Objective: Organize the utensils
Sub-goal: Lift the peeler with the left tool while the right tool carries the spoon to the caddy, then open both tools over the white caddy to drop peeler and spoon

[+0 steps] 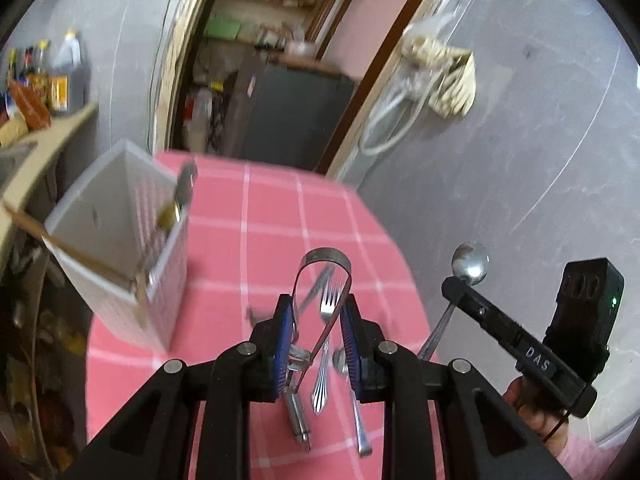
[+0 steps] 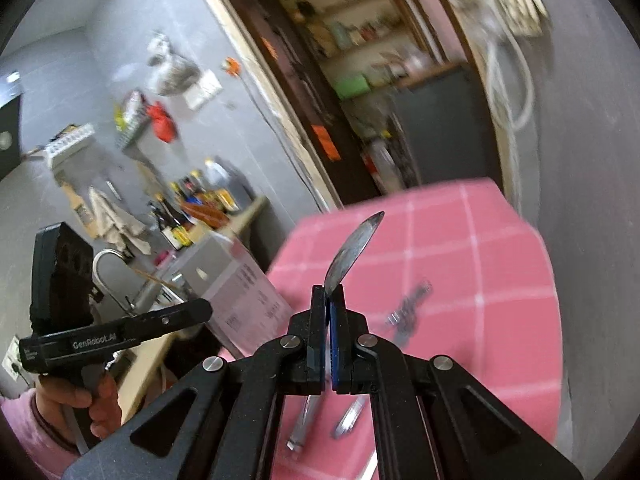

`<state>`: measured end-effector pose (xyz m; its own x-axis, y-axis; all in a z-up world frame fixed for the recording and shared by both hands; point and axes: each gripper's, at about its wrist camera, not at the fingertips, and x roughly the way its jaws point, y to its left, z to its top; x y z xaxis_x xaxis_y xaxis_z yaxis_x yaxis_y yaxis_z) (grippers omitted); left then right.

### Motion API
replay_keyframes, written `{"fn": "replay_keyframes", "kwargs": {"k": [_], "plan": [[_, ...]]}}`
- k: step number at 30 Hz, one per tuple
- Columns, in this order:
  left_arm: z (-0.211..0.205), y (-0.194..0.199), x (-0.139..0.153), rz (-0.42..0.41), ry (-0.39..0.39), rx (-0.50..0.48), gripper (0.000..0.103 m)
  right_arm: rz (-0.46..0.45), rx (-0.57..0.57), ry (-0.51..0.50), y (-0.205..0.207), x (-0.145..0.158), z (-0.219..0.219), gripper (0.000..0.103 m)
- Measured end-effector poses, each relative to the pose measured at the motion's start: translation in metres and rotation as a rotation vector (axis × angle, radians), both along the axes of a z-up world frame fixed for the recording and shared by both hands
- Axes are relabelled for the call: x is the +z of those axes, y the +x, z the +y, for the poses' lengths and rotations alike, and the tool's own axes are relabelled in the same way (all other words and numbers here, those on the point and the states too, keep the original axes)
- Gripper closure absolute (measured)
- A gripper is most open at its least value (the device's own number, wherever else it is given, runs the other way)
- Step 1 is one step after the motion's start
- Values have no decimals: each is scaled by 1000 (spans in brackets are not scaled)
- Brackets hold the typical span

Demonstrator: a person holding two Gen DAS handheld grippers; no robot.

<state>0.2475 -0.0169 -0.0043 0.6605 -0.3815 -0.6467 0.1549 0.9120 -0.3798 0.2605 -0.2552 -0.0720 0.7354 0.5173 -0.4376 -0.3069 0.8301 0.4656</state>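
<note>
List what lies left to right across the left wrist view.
Bottles → white holder → tongs in the left gripper → spoon in the right gripper → hanging cloth bag.

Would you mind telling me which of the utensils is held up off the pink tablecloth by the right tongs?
The spoon: the right tongs clamp its handle, bowl raised, while the fork lies flat on the tablecloth.

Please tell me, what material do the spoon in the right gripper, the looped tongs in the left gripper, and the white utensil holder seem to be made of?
Spoon: apparently polished steel; its bowl gives bright mirror glints.
Tongs: a thin metal strip bent into a loop, shiny grey, probably steel too.
Utensil holder: looks like matt white plastic; its walls are opaque, one patterned with rows of small perforations. The picture is blurred, so this is less sure.
</note>
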Motion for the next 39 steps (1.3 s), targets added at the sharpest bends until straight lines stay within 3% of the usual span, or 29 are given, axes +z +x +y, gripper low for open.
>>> {"fn": "replay_keyframes", "kwargs": {"k": [10,19,26,39], "plan": [[28,11,80,-156,73,36,80,-288,31,-25,6,87,40,101],[89,25,107,-287,66,141,80,-438,101,-22,24,132,101,101],[120,46,75,-277,52,161,80,-413,146,-45,50,113,150,101],[131,50,13,-233,74,129,80,-236,247,-170,88,39,197,101]]}}
